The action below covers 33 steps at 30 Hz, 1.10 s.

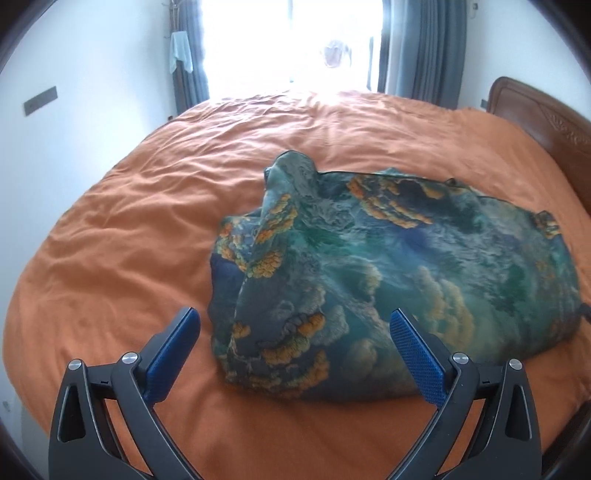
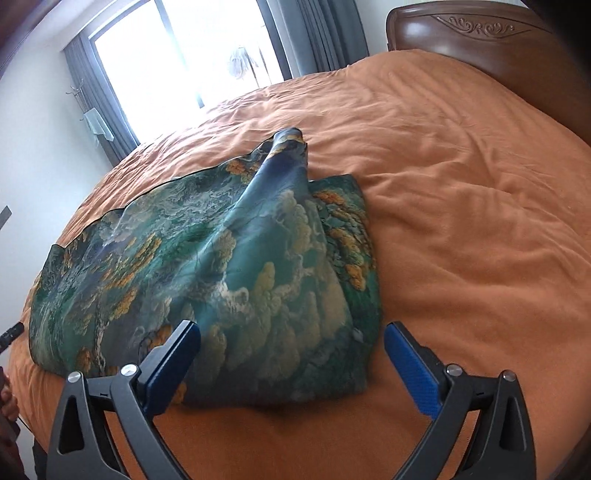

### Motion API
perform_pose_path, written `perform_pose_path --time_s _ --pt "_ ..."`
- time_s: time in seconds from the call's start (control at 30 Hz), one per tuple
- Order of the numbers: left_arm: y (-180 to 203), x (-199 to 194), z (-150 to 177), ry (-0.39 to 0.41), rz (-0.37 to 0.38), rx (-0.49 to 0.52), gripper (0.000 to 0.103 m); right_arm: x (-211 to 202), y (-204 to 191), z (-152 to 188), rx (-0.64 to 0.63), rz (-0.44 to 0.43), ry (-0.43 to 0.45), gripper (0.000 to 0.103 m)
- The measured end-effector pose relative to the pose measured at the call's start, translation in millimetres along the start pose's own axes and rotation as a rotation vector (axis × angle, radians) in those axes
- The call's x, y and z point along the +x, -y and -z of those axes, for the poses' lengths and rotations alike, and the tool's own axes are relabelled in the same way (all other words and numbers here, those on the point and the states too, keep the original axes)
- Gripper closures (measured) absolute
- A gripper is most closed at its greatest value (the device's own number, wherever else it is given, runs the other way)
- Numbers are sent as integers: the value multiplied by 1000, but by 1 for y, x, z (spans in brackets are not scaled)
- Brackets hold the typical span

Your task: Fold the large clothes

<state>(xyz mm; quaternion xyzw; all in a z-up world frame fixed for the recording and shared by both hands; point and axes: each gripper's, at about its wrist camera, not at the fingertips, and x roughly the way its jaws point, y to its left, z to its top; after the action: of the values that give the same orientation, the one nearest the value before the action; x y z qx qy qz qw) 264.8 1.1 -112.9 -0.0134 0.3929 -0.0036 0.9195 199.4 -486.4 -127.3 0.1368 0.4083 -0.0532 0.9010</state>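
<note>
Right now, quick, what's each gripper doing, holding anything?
Left gripper: open, holding nothing, above the patterned garment on the bed.
Right gripper: open wide, holding nothing, the garment's near edge lying below its jaws.

Black fingers (image 1: 417, 354), blue textured pads, silver screws

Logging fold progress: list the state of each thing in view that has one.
Garment: lying on the bed, partly folded, one ridge of cloth standing up.
Bedspread: spread out, wrinkled.
Left tool: open, empty.
Right tool: open, empty.
Curtains: drawn open.
</note>
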Motion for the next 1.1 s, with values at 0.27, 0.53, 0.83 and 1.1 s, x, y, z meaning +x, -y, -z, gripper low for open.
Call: perform_pose_path --time_s 0.27,0.53,0.83,1.1 --pt "3 -37 20 4 75 55 1 -27 -6 19 22 -13 4 2" --pt "75 -4 -18 -44 195 125 1 -34 -19 34 -60 -50 11 1" --pt "151 119 -116 -126 203 126 1 -30 -22 18 -91 -114 25 1" --pt "176 138 -96 -212 204 243 1 -30 -20 10 -103 -142 27 1"
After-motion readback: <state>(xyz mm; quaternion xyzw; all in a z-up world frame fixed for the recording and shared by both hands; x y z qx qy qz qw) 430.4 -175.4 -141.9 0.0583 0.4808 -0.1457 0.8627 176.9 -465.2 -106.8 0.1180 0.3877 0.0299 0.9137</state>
